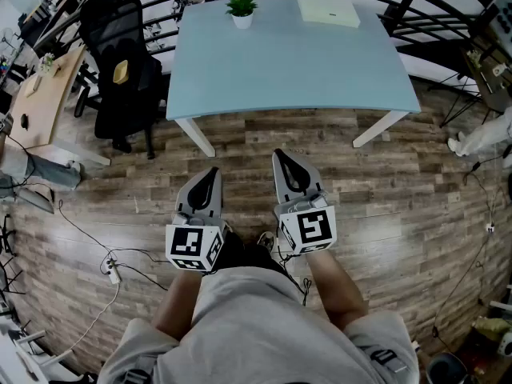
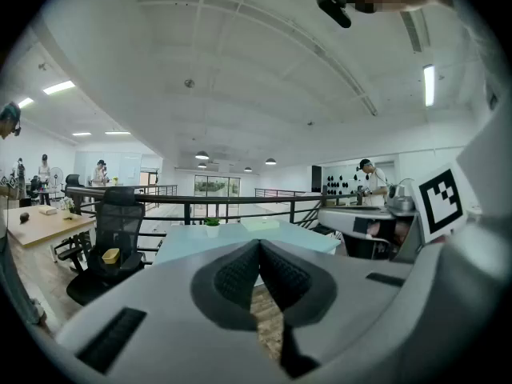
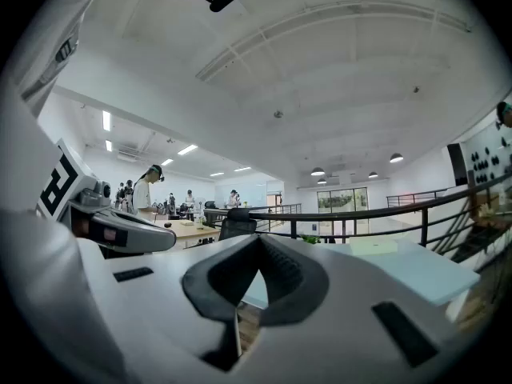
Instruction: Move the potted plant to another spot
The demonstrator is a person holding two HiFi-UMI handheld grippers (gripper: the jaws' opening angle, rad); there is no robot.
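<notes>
Head view: one potted plant (image 1: pixel 242 11) stands upright near the far edge of the single pale blue tabletop (image 1: pixel 288 70). One flat pale box (image 1: pixel 328 10) lies to its right, and one black office chair (image 1: pixel 122 62) stands off the left side. Two grippers are present. The left gripper (image 1: pixel 212 171) and right gripper (image 1: pixel 280 154) are over the wooden floor (image 1: pixel 416 206), well short of the tabletop. Left gripper view: jaws clenched together, nothing between them. Right gripper view: jaws clenched together, empty.

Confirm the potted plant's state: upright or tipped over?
Upright. The potted plant stands on its base near the far edge of the light blue table, with its leaves on top.
</notes>
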